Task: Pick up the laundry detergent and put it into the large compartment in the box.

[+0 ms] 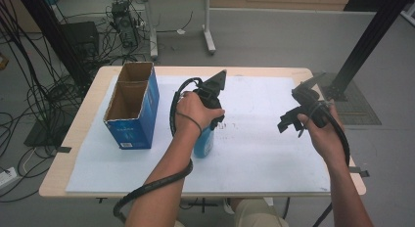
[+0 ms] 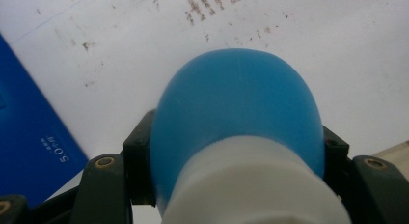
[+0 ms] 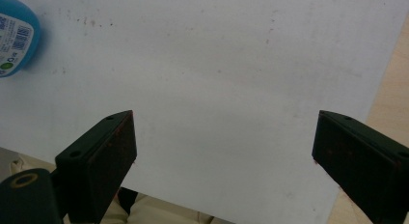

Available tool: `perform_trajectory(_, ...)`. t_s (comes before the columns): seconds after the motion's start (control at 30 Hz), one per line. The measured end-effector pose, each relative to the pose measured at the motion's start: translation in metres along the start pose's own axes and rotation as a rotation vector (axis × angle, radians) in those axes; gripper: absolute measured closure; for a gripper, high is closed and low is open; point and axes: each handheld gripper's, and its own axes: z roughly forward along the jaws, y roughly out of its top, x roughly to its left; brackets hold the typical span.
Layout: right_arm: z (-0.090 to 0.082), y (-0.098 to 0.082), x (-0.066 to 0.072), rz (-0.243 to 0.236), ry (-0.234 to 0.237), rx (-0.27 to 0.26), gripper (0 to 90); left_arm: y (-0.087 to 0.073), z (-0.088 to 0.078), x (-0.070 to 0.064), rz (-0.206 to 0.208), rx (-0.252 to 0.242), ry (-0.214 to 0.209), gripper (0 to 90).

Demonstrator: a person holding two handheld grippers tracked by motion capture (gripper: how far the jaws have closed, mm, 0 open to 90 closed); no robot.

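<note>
- bottle (image 2: 238, 103): smooth blue plastic with a soft sheen, a matt white plastic collar, a printed paper label
- box (image 1: 133, 105): brown cardboard inside, glossy blue print outside
- sheet (image 1: 259, 139): matt white, scuffed and speckled
- table (image 1: 78, 124): pale wood edge
- left gripper (image 1: 211, 95): matt black plastic

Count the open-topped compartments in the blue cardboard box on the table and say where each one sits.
2. The blue cardboard box stands left of the blue bottle; one compartment lies at its far end, the other compartment nearer the person. Nothing shows inside either; their floors are partly hidden.
</note>
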Motion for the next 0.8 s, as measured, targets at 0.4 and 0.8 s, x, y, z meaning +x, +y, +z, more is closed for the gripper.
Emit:
perform_trajectory(0.4, -0.003, -0.002, 0.001, -0.002, 0.000, -0.001, 8.2, -0.005, -0.063, 0.015, 0.013, -0.029, -0.019, 37.7)
perform_trajectory(0.8, -0.012, -0.004, 0.005, -0.017, 0.001, -0.014, 8.2, -0.014, -0.139, 0.043, -0.032, -0.070, -0.020, 37.7)
